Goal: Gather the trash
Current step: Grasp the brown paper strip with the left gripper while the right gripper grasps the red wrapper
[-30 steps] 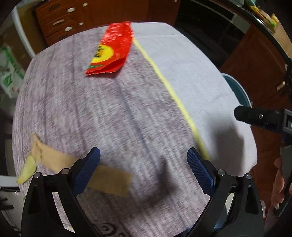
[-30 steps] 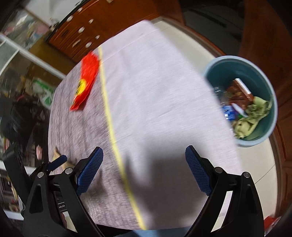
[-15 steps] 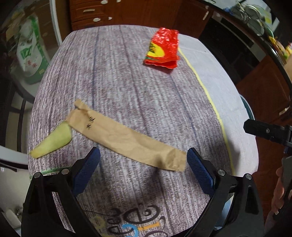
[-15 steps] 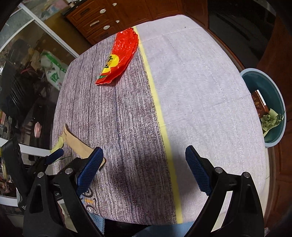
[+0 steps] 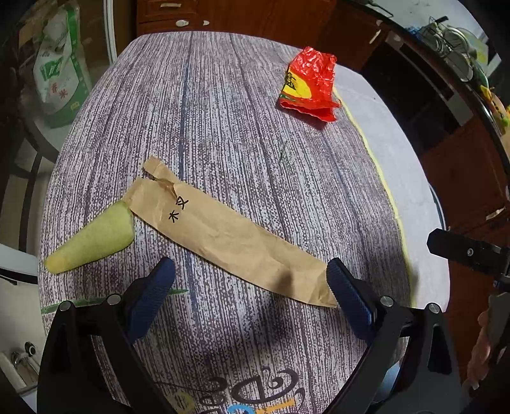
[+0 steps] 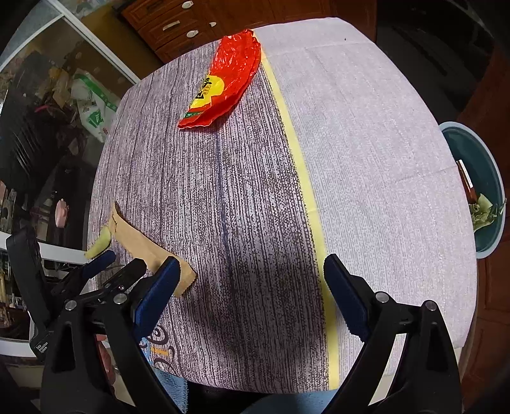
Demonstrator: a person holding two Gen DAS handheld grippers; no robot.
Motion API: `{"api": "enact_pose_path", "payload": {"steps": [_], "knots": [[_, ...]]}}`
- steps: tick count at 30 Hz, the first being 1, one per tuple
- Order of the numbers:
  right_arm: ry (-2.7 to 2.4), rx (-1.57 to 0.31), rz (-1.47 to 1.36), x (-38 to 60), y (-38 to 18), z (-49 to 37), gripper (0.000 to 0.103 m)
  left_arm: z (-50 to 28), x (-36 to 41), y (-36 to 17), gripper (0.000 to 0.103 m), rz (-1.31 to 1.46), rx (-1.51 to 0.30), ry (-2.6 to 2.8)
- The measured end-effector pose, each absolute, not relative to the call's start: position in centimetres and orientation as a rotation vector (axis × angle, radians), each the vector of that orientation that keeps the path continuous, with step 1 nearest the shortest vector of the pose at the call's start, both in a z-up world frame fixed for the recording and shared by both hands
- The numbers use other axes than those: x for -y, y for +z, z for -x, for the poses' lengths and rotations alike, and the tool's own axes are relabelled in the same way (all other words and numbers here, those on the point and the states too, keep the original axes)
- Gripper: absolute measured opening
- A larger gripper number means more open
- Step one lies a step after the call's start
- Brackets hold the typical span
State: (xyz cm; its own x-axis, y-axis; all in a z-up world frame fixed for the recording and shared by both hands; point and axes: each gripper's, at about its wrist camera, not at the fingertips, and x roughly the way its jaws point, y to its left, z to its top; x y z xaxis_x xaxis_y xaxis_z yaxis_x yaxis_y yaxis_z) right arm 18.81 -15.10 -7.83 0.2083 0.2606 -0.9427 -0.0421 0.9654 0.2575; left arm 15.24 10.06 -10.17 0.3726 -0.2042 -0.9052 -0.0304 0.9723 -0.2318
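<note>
A long brown paper sleeve (image 5: pixel 229 239) with black characters lies across the grey tablecloth (image 5: pixel 223 127); its near end sits just ahead of my left gripper (image 5: pixel 250 280), which is open and empty. A pale green peel (image 5: pixel 95 239) touches the sleeve's far left end. A crumpled red and yellow wrapper (image 5: pixel 309 82) rests further back. In the right wrist view, my right gripper (image 6: pixel 250 280) is open and empty above the cloth, with the sleeve (image 6: pixel 143 245) at its left, the red wrapper (image 6: pixel 226 82) far ahead and the left gripper (image 6: pixel 127 264) low at the left.
A teal bin (image 6: pixel 487 191) holding scraps stands on the floor past the table's right edge. Wooden drawers (image 6: pixel 178 25) are behind the table. A green and white sack (image 5: pixel 60 73) leans at the left. A yellow stripe (image 6: pixel 302 178) runs along the cloth.
The left gripper has swung left and come nearer the table, so the brown sleeve and green peel now fill its view. The right gripper has turned from the bin toward the table.
</note>
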Motion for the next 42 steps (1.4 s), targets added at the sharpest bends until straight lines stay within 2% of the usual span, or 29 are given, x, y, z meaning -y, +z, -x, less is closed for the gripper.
{"api": "enact_pose_path", "payload": {"steps": [18, 22, 28, 29, 31, 33, 36, 37, 38, 39, 40, 42], "knots": [[0.204, -1.361, -0.273, 16.8, -9.3, -19.9, 0.087, -17.9, -8.2, -11.0, 0.095, 0.251, -1.163, -0.27], [0.2, -1.367, -0.294, 17.6, -9.9, -20.3, 0.087, -18.9, -6.9, -11.0, 0.088, 0.224, -1.163, -0.29], [0.192, -1.369, -0.324, 18.9, -10.7, -20.7, 0.087, -20.2, -5.0, -11.3, 0.086, 0.149, -1.156, -0.245], [0.191, -1.368, -0.329, 19.1, -10.8, -20.8, 0.087, -20.4, -4.7, -11.3, 0.083, 0.138, -1.149, -0.239], [0.187, -1.369, -0.346, 19.8, -11.0, -21.2, 0.087, -20.6, -4.2, -11.2, 0.059, 0.104, -1.135, -0.23], [0.179, -1.371, -0.357, 20.4, -11.4, -21.6, 0.087, -21.0, -3.4, -11.2, 0.044, 0.056, -1.125, -0.221], [0.172, -1.379, -0.372, 21.0, -11.8, -22.3, 0.087, -21.5, -3.0, -11.3, 0.032, 0.034, -1.109, -0.215], [0.172, -1.379, -0.372, 21.0, -11.8, -22.5, 0.087, -21.6, -2.9, -11.3, 0.024, 0.034, -1.107, -0.216], [0.174, -1.379, -0.37, 21.0, -11.9, -22.8, 0.087, -21.9, -2.8, -11.4, 0.02, 0.04, -1.106, -0.222], [0.176, -1.38, -0.368, 20.9, -11.9, -23.1, 0.087, -22.1, -2.9, -11.4, 0.01, 0.051, -1.108, -0.23], [0.178, -1.381, -0.367, 20.7, -12.0, -23.4, 0.087, -22.4, -2.9, -11.5, 0.005, 0.068, -1.114, -0.249], [0.184, -1.38, -0.358, 20.2, -12.0, -24.2, 0.087, -22.5, -2.7, -11.4, 0.005, 0.055, -1.1, -0.247]]}}
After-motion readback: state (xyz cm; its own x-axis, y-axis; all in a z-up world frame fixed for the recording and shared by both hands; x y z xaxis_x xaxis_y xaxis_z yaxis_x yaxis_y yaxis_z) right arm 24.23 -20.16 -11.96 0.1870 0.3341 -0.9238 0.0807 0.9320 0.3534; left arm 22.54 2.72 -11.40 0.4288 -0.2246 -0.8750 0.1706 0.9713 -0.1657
